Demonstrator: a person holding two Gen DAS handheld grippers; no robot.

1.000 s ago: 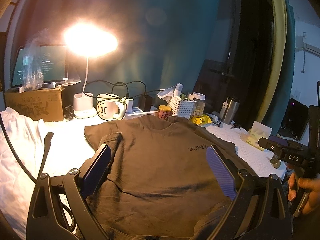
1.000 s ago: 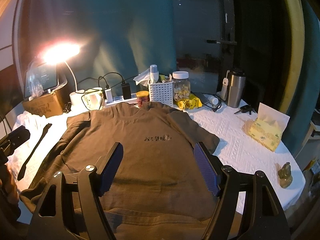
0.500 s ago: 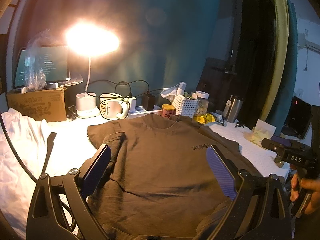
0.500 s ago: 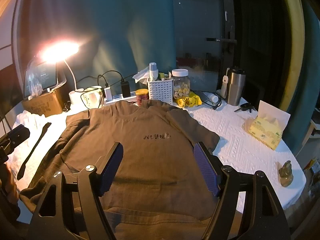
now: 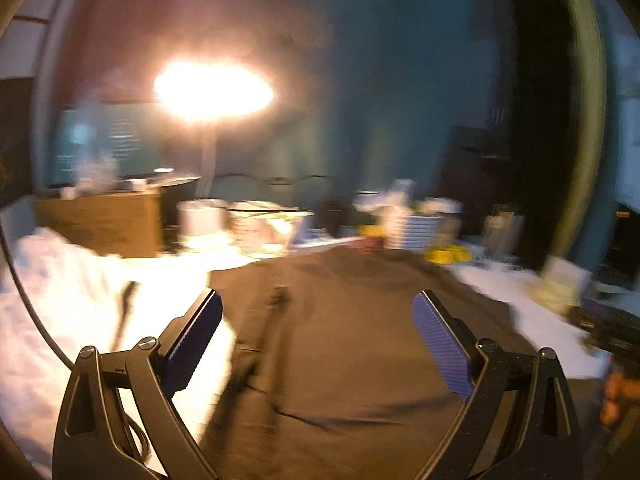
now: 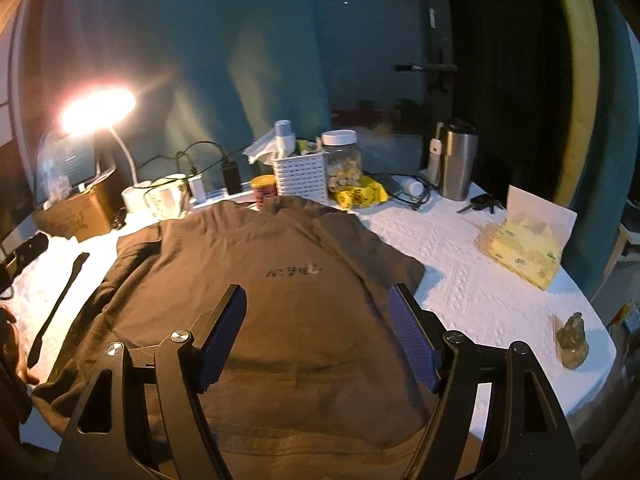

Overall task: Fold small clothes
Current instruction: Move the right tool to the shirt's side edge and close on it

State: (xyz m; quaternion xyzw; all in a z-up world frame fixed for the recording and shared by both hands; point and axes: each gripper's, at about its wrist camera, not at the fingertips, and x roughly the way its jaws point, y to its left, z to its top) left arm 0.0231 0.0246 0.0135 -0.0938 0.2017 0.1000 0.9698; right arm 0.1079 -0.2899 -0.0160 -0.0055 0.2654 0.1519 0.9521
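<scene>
Left wrist view was smeared by blur: the left gripper (image 5: 318,332) hung with jaws wide apart and empty over the brown T-shirt (image 5: 352,340) lying on the table (image 5: 532,320). Right wrist view was sharp: the right gripper (image 6: 318,328), likewise spread and empty, hovered above the shirt's lower half.

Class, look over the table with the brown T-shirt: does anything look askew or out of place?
The brown T-shirt lies flat but crooked: its collar touches the small tin among the clutter at the back, and its hem hangs over the table's near edge. Both grippers are open, touching nothing.
</scene>
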